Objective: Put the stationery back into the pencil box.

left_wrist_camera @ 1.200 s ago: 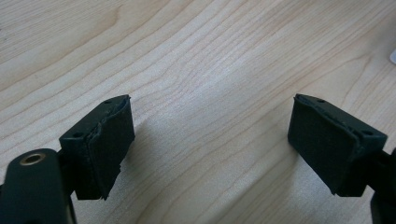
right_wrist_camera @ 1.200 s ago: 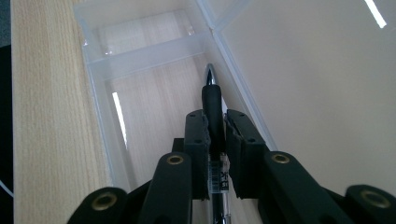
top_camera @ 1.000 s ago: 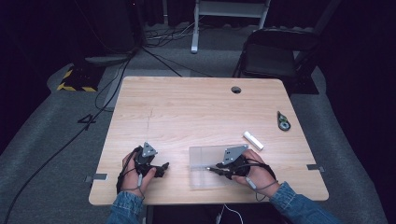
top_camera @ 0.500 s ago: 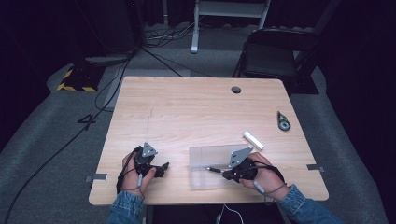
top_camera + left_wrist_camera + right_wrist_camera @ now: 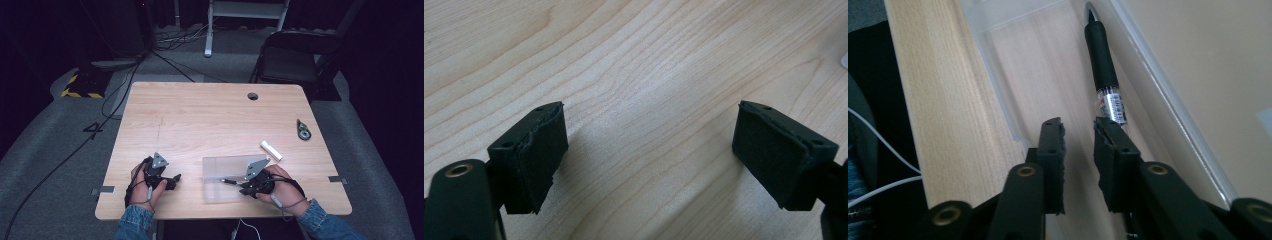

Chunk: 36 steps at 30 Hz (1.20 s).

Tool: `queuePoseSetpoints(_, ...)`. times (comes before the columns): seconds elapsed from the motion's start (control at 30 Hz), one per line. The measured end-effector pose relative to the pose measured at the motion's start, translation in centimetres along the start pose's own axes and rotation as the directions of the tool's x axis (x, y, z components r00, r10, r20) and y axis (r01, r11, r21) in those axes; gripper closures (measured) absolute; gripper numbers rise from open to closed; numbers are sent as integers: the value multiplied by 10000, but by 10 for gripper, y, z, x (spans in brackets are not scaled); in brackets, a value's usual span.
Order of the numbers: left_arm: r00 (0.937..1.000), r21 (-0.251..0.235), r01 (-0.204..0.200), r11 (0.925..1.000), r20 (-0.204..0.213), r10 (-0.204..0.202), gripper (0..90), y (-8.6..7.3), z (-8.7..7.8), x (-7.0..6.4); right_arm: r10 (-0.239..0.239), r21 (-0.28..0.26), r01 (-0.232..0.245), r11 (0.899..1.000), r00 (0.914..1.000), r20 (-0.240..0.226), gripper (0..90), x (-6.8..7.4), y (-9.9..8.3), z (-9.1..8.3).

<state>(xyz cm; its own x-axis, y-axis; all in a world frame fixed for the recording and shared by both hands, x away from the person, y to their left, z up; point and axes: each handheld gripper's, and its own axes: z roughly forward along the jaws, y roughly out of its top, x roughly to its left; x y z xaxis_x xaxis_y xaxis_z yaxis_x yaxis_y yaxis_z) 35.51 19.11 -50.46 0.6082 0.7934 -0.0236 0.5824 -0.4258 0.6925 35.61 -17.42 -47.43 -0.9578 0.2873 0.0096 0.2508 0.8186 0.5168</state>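
Setting: dark room with a black chair [image 5: 295,62] at the upper right of the high view and cables on the grey floor; our work sits on a light wooden table [image 5: 210,120].

Tray: we see a clear plastic tray [image 5: 220,192] lying flat near the table's lower edge, slightly right of centre in the high view.

Pen: a black pen [image 5: 1102,57] lies inside the tray along one wall, running from the middle toward the top of the right gripper view; in the high view its tip pokes out to the left of our right tool.

Right gripper: our right gripper [image 5: 1079,145] hangs over the tray with its jaws a narrow gap apart. The pen's near end lies under and just beside one jaw, not between the two, so we judge it released.

Left gripper: our left gripper [image 5: 649,150] rests at the lower left of the high view, jaws spread wide over bare wood, holding nothing.

Other items: a white tube [image 5: 270,150] lies just right of the tray's upper corner, and a small dark tool [image 5: 303,131] sits farther right, near the table edge.

Step in hand: we judge the pen is being laid into the tray, with the drop about done.

Next move: it calls for lifting our right tool straight clear without nudging the pen, then going for the white tube.
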Motion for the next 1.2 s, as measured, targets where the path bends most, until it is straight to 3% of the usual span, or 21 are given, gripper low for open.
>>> queuePoseSetpoints(0.33, 10000, -2, 13, 10000, 2, -13, 150, 0, 0, 0, -165, -261, 173, 9995, 9994, 295, 579, -4, -2, 1)
queuePoseSetpoints(0.53, 10000, 7, 3, 10000, 4, -3, 150, 0, 0, 0, -202, -252, 209, 9995, 9994, 293, 577, -4, -2, 1)
queuePoseSetpoints(0.7, 10000, 2, 23, 10000, 5, -23, 150, 0, 0, 0, -76, -254, 80, 9996, 9998, 174, 573, -6, -3, 0)
queuePoseSetpoints(0.83, 10000, 5, 11, 10000, 4, -11, 150, 0, 0, 0, 386, -548, -390, 9977, 9992, -89, 575, -8, -4, -4)
queuePoseSetpoints(1.2, 10000, -6, 4, 10000, 5, -4, 149, 0, 0, 0, 812, -989, -783, 9920, 9964, 255, 570, -19, -5, -26)
